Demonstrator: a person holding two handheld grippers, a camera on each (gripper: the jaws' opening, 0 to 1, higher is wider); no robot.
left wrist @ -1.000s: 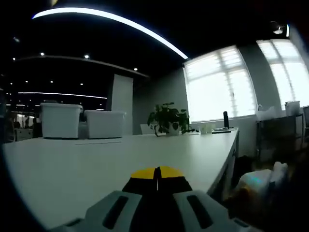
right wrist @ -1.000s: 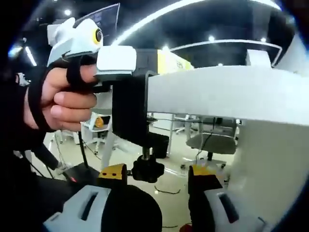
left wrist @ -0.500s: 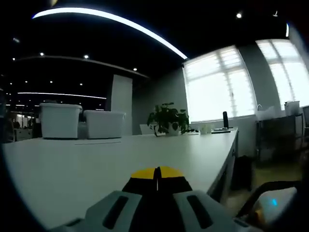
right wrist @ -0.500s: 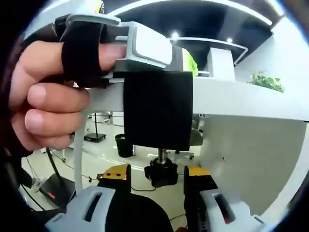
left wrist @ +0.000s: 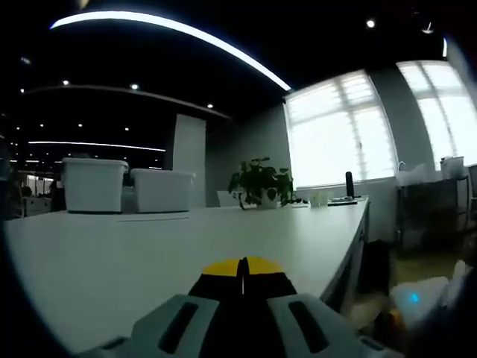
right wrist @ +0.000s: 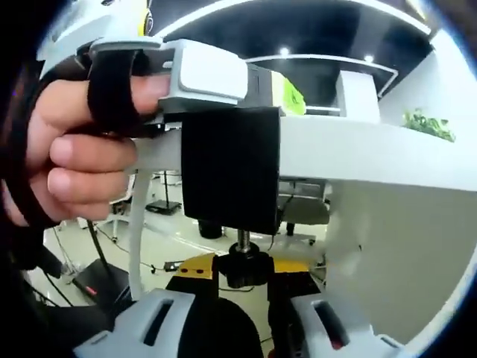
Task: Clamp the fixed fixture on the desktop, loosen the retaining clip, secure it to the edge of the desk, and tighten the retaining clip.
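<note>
Black block-shaped clamp fixture [right wrist: 231,175] straddles the white bench [right wrist: 358,149] edge; beneath it my right gripper [right wrist: 240,270] seems clamped on its black round screw knob [right wrist: 244,267]. My left gripper [left wrist: 241,272], together, steadies above. Off-centre twisting could slip the knob.

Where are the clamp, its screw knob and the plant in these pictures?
clamp [right wrist: 231,171]: right gripper view, on its black front face at the desk edge.
knob [right wrist: 247,270]: right gripper view, on the black knob under the clamp.
plant [left wrist: 258,181]: left gripper view, on its leaves.
</note>
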